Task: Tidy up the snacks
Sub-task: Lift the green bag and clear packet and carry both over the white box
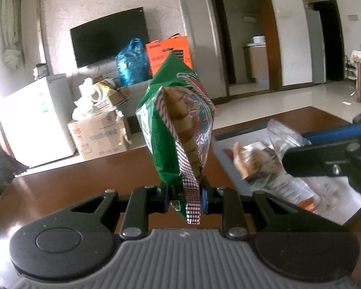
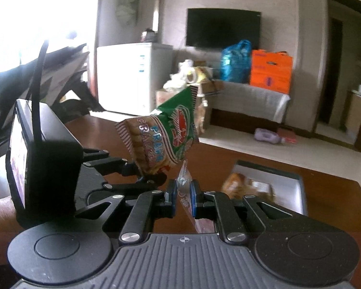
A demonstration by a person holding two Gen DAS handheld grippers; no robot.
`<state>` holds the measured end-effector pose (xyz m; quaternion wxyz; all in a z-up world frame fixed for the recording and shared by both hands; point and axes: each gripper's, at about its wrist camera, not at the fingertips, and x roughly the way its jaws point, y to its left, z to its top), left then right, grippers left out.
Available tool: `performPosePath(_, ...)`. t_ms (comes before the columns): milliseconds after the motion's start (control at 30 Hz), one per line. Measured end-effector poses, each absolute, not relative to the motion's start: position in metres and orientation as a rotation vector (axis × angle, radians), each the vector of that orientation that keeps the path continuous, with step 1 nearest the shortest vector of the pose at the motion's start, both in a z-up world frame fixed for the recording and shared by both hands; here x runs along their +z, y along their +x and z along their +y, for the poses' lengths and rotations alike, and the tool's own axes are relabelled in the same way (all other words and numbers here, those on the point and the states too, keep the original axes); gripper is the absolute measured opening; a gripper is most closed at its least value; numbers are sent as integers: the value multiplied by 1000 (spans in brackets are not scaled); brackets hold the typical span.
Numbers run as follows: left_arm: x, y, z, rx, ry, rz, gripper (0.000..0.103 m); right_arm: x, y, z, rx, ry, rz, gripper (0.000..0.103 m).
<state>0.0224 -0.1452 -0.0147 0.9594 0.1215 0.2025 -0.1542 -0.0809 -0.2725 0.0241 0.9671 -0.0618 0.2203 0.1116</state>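
My left gripper (image 1: 184, 198) is shut on the bottom seam of a green prawn cracker bag (image 1: 178, 125) and holds it upright above the brown table (image 1: 60, 192). The bag also shows in the right wrist view (image 2: 163, 139), with the left gripper (image 2: 146, 175) below it. My right gripper (image 2: 182, 198) is shut on a small clear snack packet (image 2: 184, 180), held above the table. The right gripper's body shows in the left wrist view (image 1: 325, 161), its fingertips hidden. A grey tray (image 2: 291, 180) holds several wrapped snacks (image 2: 248, 185); it also shows in the left wrist view (image 1: 240, 132).
Beyond the table's far edge are a cardboard box (image 1: 98, 137), a white freezer (image 1: 36, 120), a wall TV (image 1: 110, 38), a blue bag (image 1: 132, 60) and an orange box (image 1: 170, 53). The left gripper's camera mount (image 2: 41, 163) stands close at the left.
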Motion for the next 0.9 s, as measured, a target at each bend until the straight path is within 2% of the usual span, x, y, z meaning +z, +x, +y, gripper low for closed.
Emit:
performPosePath(467,-34,31,-247,-445,249,429,21,2,-84,-347,41,-5,513,13)
performPosePath(900,-55,69,-282,-507,283,447,21,-20,-71,-353,14,28,606,13)
